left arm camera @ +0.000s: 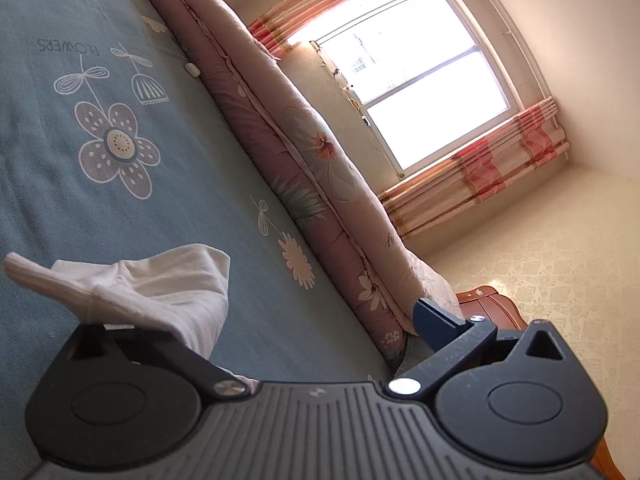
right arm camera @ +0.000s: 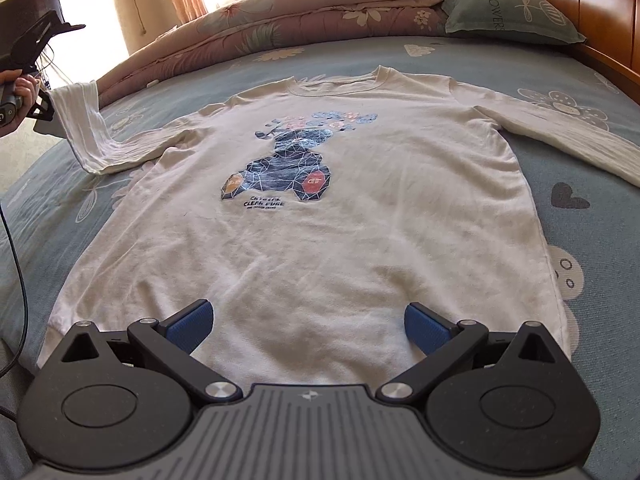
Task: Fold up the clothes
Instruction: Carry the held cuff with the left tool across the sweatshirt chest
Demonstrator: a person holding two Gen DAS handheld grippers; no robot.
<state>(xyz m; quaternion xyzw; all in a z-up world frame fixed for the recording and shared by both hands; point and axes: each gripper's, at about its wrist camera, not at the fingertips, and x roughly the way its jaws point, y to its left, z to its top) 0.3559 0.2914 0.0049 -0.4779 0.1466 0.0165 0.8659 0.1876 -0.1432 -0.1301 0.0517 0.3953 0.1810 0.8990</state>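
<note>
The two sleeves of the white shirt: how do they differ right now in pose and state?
The left sleeve is lifted off the bed at its cuff and bends upward; the right sleeve lies flat and stretched out on the bedsheet.
The left sleeve rests against the left gripper, whose fingers look spread apart; the right sleeve touches no gripper, as the right gripper hovers open over the shirt's hem.
Both are long, white and ribbed.
</note>
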